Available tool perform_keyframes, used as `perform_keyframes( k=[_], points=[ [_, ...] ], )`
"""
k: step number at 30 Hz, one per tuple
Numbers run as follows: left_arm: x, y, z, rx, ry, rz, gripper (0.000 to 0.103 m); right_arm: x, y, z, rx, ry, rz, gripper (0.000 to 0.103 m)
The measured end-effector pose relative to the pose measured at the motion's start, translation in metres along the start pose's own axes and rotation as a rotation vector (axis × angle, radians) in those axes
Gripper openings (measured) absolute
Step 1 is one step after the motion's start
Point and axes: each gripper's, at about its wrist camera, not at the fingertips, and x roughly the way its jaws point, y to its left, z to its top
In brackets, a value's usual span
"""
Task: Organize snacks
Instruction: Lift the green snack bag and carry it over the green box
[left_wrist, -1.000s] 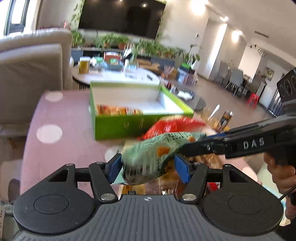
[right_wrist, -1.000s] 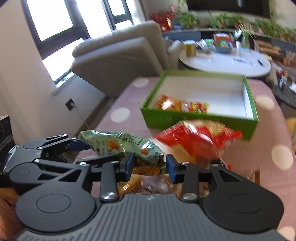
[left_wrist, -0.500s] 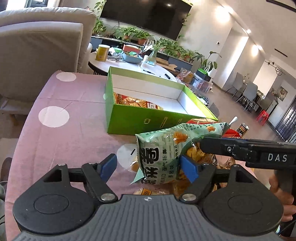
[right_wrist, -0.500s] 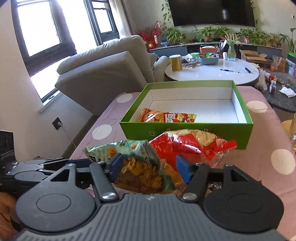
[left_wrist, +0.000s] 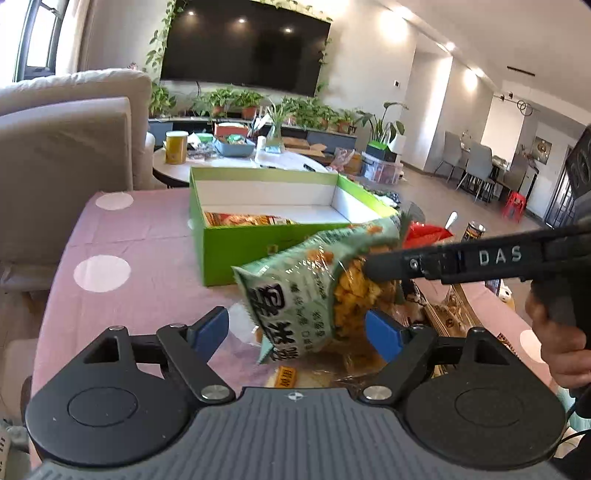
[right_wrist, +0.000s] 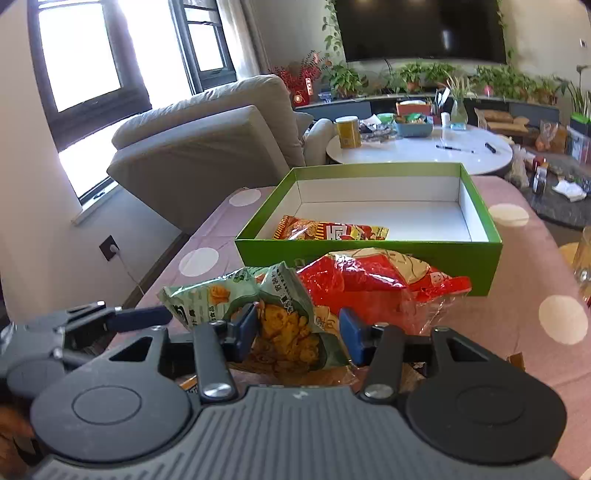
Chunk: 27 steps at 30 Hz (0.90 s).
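The left gripper (left_wrist: 295, 332) stands with its blue-padded jaws spread wide, both pads clear of the green snack bag (left_wrist: 314, 288). The bag hangs tilted between the jaws, printed face toward the camera, with orange snack pieces visible through its clear window. The right gripper (left_wrist: 373, 266) enters from the right, marked "DAS", its tip against the bag's upper right part; whether it clamps the bag cannot be told. Behind the bag, a green box (left_wrist: 236, 254) sits open on the pink polka-dot bench (left_wrist: 140, 251), with a flat orange snack packet (left_wrist: 243, 219) inside. A red snack bag (left_wrist: 424, 234) shows behind the green bag.
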Motion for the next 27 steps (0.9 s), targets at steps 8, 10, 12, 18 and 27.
perform_keyframes(
  k=[8, 10, 12, 18, 27],
  points=[
    [0.024, 0.010, 0.003, -0.076, 0.051, -0.013, 0.052, -0.002, 0.006, -0.001, -0.025, -0.006, -0.002, 0.093],
    [0.023, 0.010, 0.002, -0.071, 0.052, -0.007, 0.050, -0.003, 0.006, -0.002, -0.038, -0.013, 0.012, 0.094],
    [0.023, 0.011, 0.003, -0.070, 0.052, -0.008, 0.050, -0.002, 0.007, -0.004, -0.063, -0.002, 0.022, 0.094],
    [0.021, 0.002, 0.004, -0.017, 0.031, -0.002, 0.049, 0.011, 0.005, -0.008, -0.065, 0.032, 0.047, 0.093],
    [-0.010, -0.017, 0.028, 0.055, -0.090, 0.001, 0.049, -0.019, 0.021, 0.001, -0.148, -0.091, 0.057, 0.089]
  ],
)
